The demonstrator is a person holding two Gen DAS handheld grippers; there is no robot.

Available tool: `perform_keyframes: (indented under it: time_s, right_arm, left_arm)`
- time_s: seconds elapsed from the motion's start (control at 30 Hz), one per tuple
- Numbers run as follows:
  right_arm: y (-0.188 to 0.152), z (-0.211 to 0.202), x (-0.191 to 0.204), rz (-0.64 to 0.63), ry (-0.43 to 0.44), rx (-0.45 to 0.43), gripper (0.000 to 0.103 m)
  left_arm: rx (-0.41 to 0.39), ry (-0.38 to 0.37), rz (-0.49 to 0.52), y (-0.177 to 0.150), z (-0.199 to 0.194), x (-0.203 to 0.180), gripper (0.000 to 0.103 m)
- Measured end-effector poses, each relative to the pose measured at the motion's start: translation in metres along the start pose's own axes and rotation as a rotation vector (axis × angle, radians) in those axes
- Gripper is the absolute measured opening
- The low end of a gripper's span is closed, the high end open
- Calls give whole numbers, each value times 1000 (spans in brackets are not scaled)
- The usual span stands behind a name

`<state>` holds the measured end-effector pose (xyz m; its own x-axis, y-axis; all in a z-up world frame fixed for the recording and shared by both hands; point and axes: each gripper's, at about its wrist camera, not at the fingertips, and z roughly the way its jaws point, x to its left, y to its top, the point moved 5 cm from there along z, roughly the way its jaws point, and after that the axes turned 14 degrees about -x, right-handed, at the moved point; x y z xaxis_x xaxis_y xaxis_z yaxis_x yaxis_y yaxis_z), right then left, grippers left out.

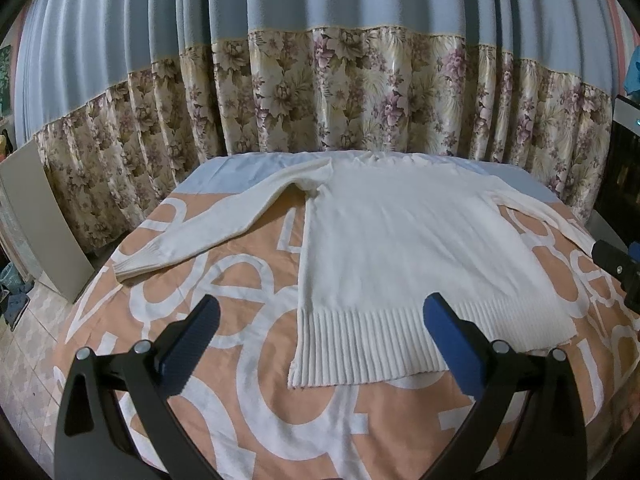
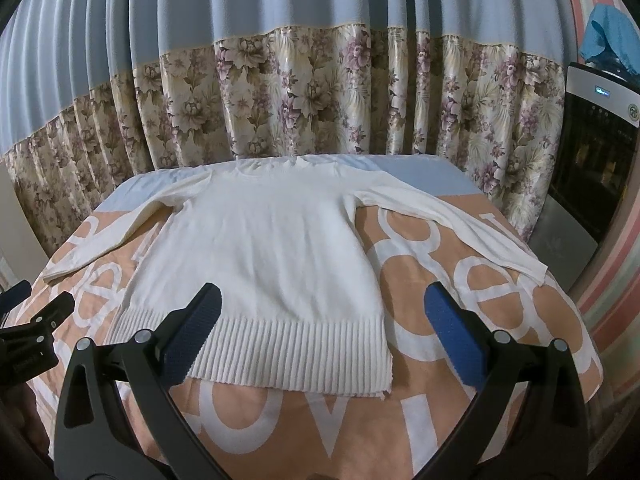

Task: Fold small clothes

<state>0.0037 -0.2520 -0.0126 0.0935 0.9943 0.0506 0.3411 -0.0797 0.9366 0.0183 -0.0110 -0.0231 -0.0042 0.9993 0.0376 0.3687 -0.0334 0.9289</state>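
Cream sweater laid flat, face up or down can't tell, on bed w/ peach-and-white lettered cover; collar toward curtain, ribbed hem nearest cameras, both sleeves spread out to the sides. Left sleeve angled out, cuff near bed's left edge; right sleeve running toward right edge, cuff close to the drop-off. Left claw wide open, nothing held, hovering over hem's left corner area. Right claw also wide open, empty, above hem's right part. No fold made yet, judging by the flat layout. Risks from here: knit is soft and stretchy, so a pinch at one layer only would prob. lift top layer and leave the back behind → baggy, uneven fold. Grabbing the cover along w/ the hem would drag the bedding and wrinkle everything. Bed is soft, so pressing down could sink the fingers and miss the edge. Right cuff near bed edge: a tug on the body could slide that sleeve off the side. Uneven lift betw. the two claws would skew the fold line. Small bunching visible at left armpit; folding over it would lock in a crease.
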Motion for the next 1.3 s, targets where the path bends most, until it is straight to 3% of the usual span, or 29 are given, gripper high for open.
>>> perform_keyframes:
  time_s: [1.3]
  right_arm:
    - [-7, 7, -13, 6, -11, 11, 100]
  left_arm:
    - [10, 9, -4, -5, 6, 6, 102]
